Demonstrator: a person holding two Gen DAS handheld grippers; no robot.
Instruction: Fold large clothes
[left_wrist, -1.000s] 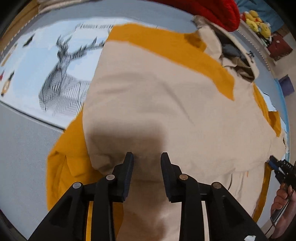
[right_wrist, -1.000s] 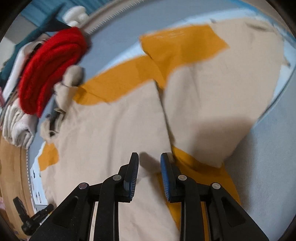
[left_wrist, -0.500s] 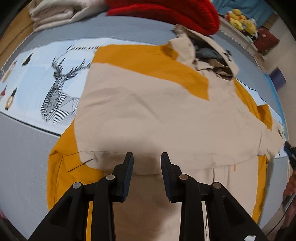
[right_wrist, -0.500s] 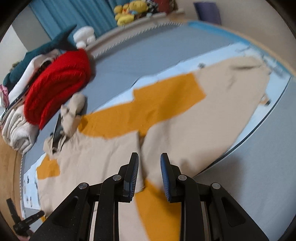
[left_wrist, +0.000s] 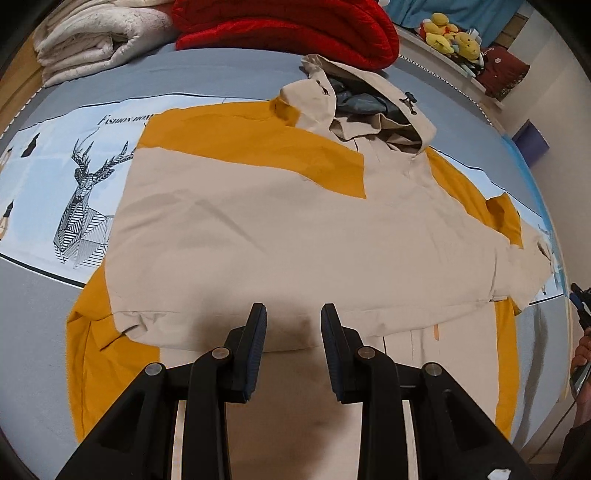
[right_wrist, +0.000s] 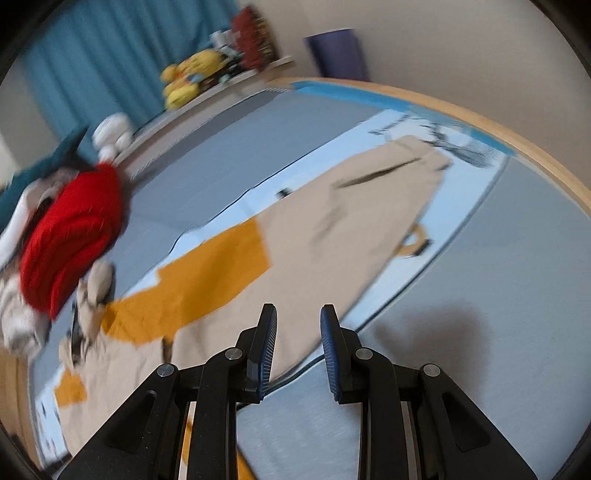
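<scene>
A beige and mustard hooded jacket (left_wrist: 280, 229) lies flat on the bed, its hood (left_wrist: 373, 96) at the far side. One sleeve is folded across the body. My left gripper (left_wrist: 293, 317) is open and empty, just above the jacket's near part. My right gripper (right_wrist: 297, 321) is open and empty, raised over the edge of the other sleeve (right_wrist: 332, 236), which lies stretched out on the printed sheet. The right wrist view is blurred.
A printed light-blue sheet with a deer drawing (left_wrist: 81, 192) covers the grey bed (left_wrist: 33, 317). A red blanket (left_wrist: 288, 29) and folded white bedding (left_wrist: 92, 40) lie at the head. Plush toys (left_wrist: 450, 35) sit on a ledge. The wooden bed rim (right_wrist: 517, 147) curves at right.
Both grippers have pulled back and risen from the jacket, showing more of it. The right gripper has swung toward the outstretched sleeve. Both stay open.
</scene>
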